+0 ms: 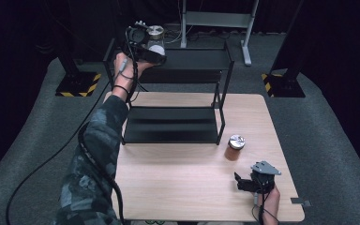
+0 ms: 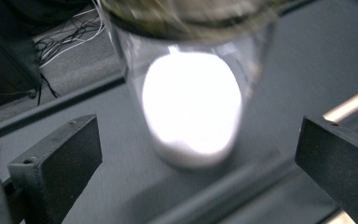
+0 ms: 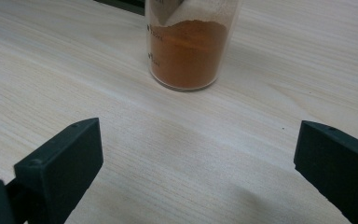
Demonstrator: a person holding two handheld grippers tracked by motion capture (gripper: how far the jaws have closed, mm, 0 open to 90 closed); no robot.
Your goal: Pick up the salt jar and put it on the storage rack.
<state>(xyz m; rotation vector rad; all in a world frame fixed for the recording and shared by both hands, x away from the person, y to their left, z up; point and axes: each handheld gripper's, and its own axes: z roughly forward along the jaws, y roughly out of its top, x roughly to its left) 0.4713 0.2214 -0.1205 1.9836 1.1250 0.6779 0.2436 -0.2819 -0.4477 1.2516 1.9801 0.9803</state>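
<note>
High view above the table (image 1: 187,178) looking forward-down, gripper views close and low, each facing a jar seen from above too

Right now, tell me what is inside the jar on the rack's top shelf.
The glass jar holds white powder, filling roughly its lower half. The metal lid covers the top, so the powder's surface is hidden from above. The open left gripper faces it.
</note>
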